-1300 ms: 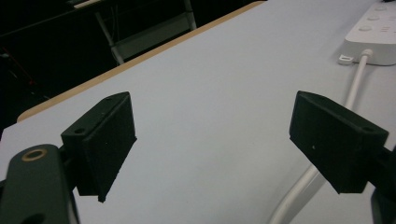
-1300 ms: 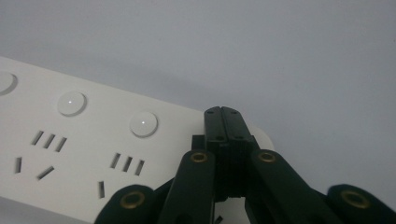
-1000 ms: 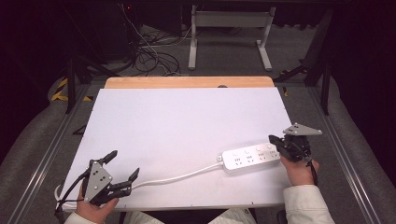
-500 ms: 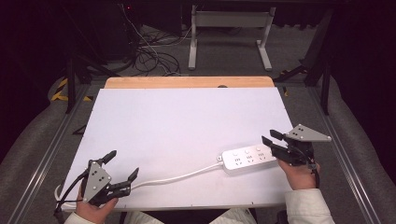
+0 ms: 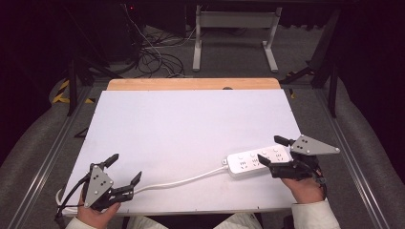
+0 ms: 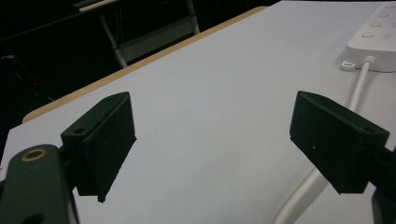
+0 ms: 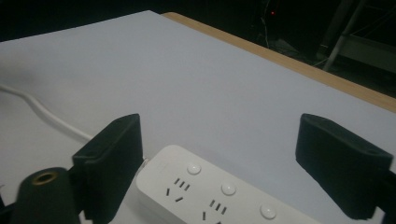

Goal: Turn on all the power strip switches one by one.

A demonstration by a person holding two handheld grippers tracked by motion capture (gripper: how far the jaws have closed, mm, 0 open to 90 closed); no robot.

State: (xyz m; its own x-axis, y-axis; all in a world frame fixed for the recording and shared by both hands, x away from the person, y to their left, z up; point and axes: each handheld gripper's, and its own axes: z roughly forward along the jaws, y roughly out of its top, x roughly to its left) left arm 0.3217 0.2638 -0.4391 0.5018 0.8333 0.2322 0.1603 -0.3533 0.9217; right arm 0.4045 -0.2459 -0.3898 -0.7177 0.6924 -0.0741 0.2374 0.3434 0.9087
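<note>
A white power strip (image 5: pixel 258 161) lies flat on the white table sheet (image 5: pixel 191 124) at the near right, and its white cable (image 5: pixel 191 180) runs left toward the near left corner. My right gripper (image 5: pixel 269 150) is open, its jaws standing to either side of the strip's right end without touching it. In the right gripper view the strip (image 7: pixel 219 191) lies low between the spread jaws of that gripper (image 7: pixel 222 130). My left gripper (image 5: pixel 126 167) is open at the near left, with nothing in it. In the left gripper view the cable (image 6: pixel 359 84) passes by that gripper's (image 6: pixel 219 140) right jaw toward the strip (image 6: pixel 378 42).
A wooden table edge (image 5: pixel 191 84) shows beyond the sheet. Behind the table stand a white metal frame (image 5: pixel 234 28) and loose black cables (image 5: pixel 153 57) on the floor. Grey rails (image 5: pixel 47 152) run along both sides of the table.
My right gripper has spread its jaws and drawn back a little toward the near edge. The power strip and my left gripper have stayed put.
</note>
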